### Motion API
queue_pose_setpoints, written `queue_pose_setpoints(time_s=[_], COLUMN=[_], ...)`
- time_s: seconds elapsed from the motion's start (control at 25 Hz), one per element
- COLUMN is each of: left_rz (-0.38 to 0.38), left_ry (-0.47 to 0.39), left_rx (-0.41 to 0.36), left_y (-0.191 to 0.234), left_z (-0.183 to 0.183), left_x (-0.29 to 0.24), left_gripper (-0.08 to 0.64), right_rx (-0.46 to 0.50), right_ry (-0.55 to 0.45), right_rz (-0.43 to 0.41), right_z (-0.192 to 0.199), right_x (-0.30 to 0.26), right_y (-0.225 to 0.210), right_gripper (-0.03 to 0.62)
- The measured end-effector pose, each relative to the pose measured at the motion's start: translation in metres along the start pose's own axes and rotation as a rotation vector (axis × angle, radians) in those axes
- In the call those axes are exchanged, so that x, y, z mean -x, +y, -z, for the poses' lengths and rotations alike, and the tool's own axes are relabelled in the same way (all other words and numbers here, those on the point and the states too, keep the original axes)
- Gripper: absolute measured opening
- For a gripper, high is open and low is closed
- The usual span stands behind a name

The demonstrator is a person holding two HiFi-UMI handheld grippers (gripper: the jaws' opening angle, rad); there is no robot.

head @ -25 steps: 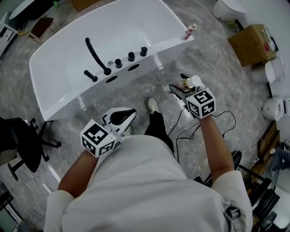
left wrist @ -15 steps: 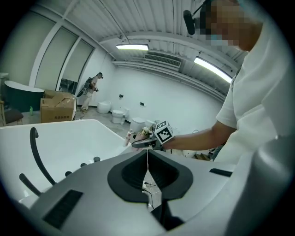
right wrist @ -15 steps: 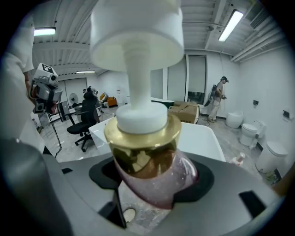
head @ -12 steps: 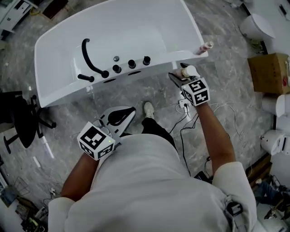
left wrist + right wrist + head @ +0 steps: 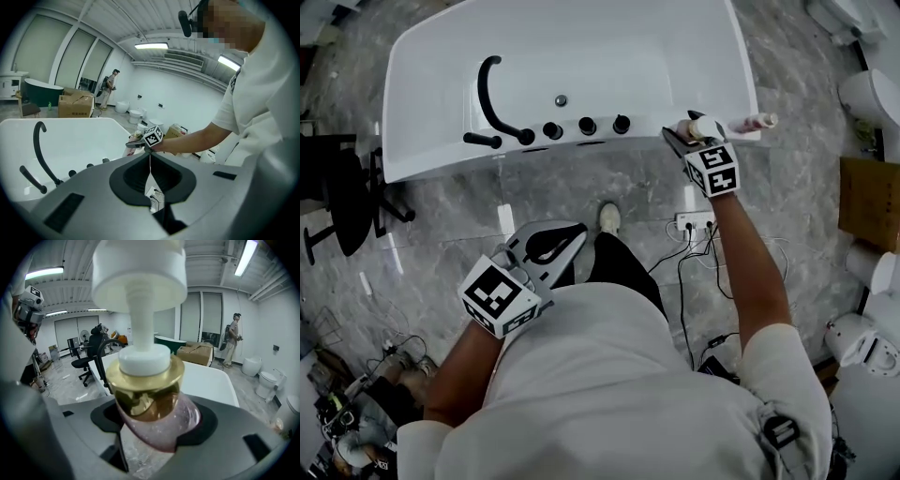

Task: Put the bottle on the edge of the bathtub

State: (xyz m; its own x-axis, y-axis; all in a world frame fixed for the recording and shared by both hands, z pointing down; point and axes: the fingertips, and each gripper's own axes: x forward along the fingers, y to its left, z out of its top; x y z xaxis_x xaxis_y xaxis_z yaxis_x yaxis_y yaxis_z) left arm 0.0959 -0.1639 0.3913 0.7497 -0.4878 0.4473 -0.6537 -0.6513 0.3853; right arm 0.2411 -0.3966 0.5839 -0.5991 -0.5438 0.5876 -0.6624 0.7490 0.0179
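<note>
Right hand-held gripper holds the bottle between its jaws, which stand quite wide around the pink body; the white pump is on top. The bottle is at the near edge of the bathtub, close to the right corner and near a small tube that lies there; whether it already touches the edge I cannot tell. I judge the carrying is nearly done: next the bottle must stand upright on the flat edge before the jaws let go. The right arm is stretched forward, and the left hand-held gripper, closed and empty, is near the body.
</note>
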Motion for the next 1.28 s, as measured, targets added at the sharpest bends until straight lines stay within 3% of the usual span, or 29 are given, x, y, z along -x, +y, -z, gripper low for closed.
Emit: queue_pose_setpoints(time_s=[0.56, 1.28], left_rz=[-0.05, -0.039], left_ry=[0.032, 0.039], left_rx=[0.05, 0.072], left_y=[0.027, 0.032], left_z=[0.018, 0.023], left_x=[-0.028, -0.038], left_gripper=[0.02, 0.02], right_rx=[0.083, 0.111], right_ry=[0.01, 0.021], right_rz=[-0.083, -0.12], right_z=[0.025, 0.04], right_x=[-0.085, -0.096], right_y=[-0.016, 0.002], right_gripper=[0.302, 0.305])
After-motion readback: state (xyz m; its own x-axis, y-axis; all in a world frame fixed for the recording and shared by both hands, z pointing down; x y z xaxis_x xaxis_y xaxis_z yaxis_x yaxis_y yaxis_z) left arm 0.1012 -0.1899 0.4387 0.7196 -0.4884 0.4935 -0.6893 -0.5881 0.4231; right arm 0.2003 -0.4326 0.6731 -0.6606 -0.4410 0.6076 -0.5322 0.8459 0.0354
